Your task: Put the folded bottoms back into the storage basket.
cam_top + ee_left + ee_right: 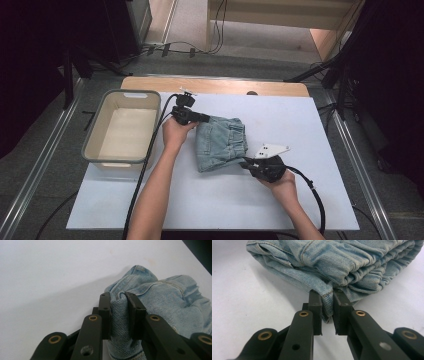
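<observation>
A folded pair of light blue jeans (221, 142) lies in the middle of the white table sheet (300, 120). At the bundle's far left corner my left gripper (204, 118) is shut on a pinch of the jeans (120, 312). My right gripper (246, 162) holds the near right edge, its jaws shut on a hem of the jeans (327, 305). In the right gripper view the stacked folds of the jeans (342, 262) bulge just beyond the jaws.
A grey plastic bin (123, 127), with nothing inside, stands at the left side of the table, close to my left forearm. The table's wooden far edge (215, 84) shows beyond the sheet. Cables trail from both grippers toward the near edge.
</observation>
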Motion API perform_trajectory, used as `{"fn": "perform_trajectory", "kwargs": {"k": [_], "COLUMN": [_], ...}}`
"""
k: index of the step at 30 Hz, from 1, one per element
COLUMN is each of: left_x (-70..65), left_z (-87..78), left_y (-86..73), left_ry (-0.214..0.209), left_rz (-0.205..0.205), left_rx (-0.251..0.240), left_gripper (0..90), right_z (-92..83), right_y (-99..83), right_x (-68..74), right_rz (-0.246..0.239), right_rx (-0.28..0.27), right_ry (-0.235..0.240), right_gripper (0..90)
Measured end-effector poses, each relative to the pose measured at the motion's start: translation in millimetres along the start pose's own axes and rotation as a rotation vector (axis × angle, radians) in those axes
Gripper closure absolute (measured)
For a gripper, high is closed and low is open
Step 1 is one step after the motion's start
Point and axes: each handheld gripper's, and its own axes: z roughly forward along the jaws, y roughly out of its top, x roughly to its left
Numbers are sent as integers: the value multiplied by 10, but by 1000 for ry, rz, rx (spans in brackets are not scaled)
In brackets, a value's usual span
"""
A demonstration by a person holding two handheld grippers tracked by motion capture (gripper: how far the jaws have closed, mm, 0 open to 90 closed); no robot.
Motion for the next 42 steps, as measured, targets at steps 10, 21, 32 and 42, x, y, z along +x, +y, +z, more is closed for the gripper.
{"fn": "perform_trajectory", "kwargs": {"k": [10, 21, 32, 42], "left_x": [-21, -76, -116, -190], "left_z": [-65, -167, -260, -364], "left_y": [26, 60, 111, 187], "left_ry": [-10, -3, -1, 10], "left_rz": [10, 31, 43, 66], "left_rx": [-21, -53, -78, -96], "left_gripper": [776, 776, 776, 777], "right_z": [-83, -176, -272, -353], "right_y": [52, 113, 208, 289], "right_x": [8, -20, -7, 3], "right_rz": [-17, -5, -18, -32], "right_rx": [-21, -55, -89, -108], "right_ry": [-15, -19, -31, -40], "right_gripper": [775, 774, 774, 774]}}
